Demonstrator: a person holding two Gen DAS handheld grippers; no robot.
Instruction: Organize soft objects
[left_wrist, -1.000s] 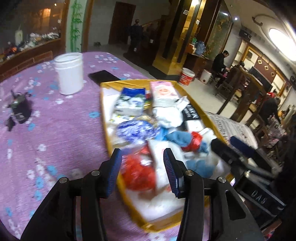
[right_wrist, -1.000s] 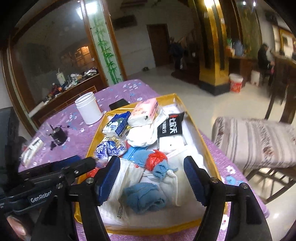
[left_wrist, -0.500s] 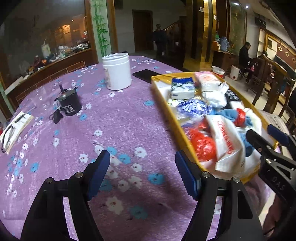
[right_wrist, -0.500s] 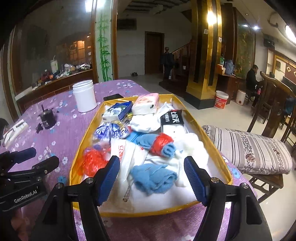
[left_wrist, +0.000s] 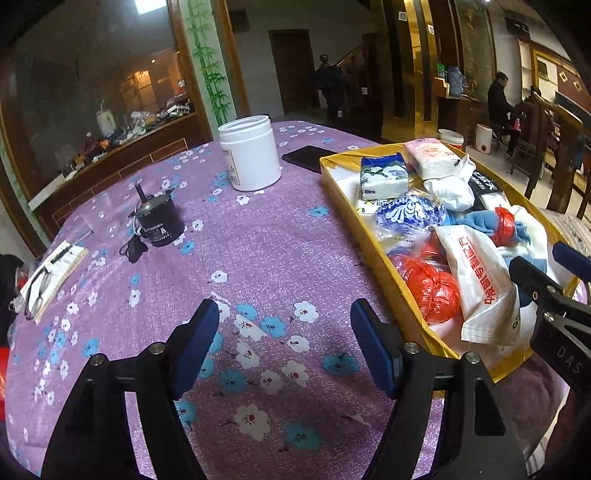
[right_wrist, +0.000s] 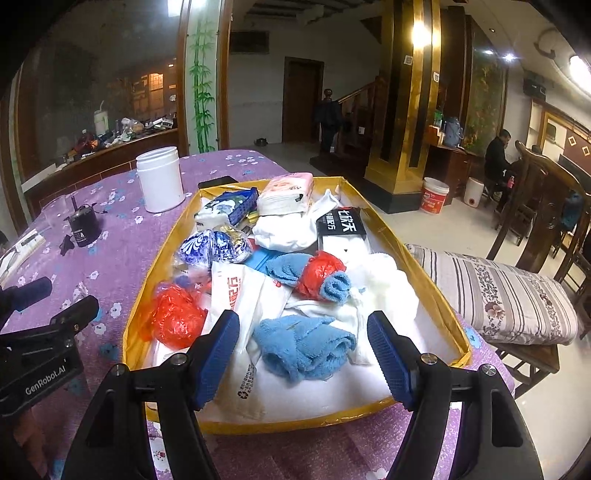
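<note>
Left tongs (left_wrist: 284, 343) opening, empty, over bare purple tabletop (left_wrist: 258, 251) beside yellow tray (left_wrist: 369, 243); right tongs (right_wrist: 303, 350) wide, empty, above blue towel (right_wrist: 306, 347).

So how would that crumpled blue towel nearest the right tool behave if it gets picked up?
The blue towel looks floppy: it lies in loose folds, so it would probably drape and unfold. Its fuzzy terry surface should grip well. It seems light, resting on the white bag without flattening it.

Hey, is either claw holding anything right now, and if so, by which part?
Nothing is held. The left claw has only the purple tablecloth beyond its opening jaws. The right claw is open over the yellow tray, with the blue towel lying untouched below.
</note>
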